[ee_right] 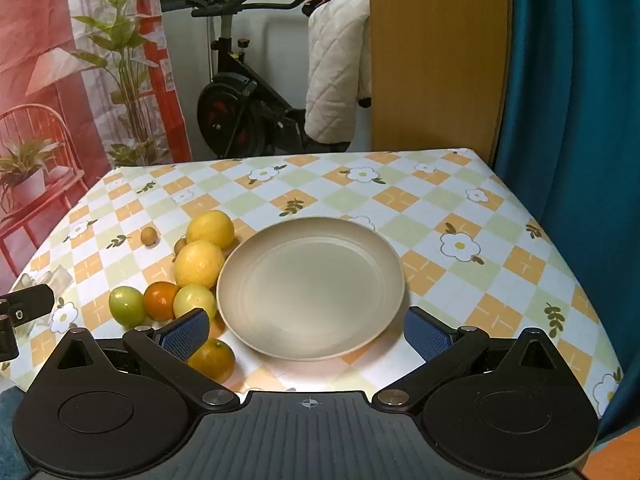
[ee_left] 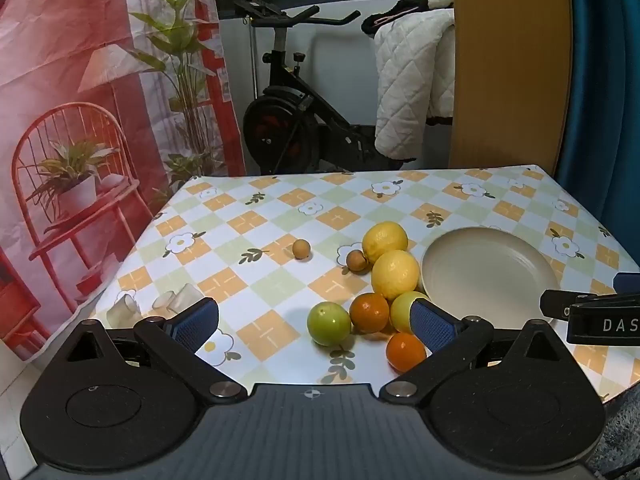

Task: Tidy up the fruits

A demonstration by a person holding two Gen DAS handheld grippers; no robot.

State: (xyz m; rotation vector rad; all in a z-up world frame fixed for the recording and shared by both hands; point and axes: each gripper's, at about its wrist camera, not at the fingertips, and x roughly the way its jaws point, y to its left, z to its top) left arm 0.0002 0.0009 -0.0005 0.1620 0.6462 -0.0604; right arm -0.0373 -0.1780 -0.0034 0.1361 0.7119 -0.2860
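Exercise bike, quilted blanket, printed backdrop behind table.

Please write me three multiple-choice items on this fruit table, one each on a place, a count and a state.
1. Where does the fruit lie relative to the plate?
A. on it
B. to its left on the tablecloth
C. to its right

2. How many oranges show?
A. two
B. four
C. none

3. How does the left claw stand?
A. shut on a lemon
B. shut on nothing
C. open

Answers: 1 B, the fruit sits left of the bare plate; 2 A, one orange sits in the cluster and another orange lies nearer the camera; 3 C, its blue pads stand wide apart with nothing gripped.
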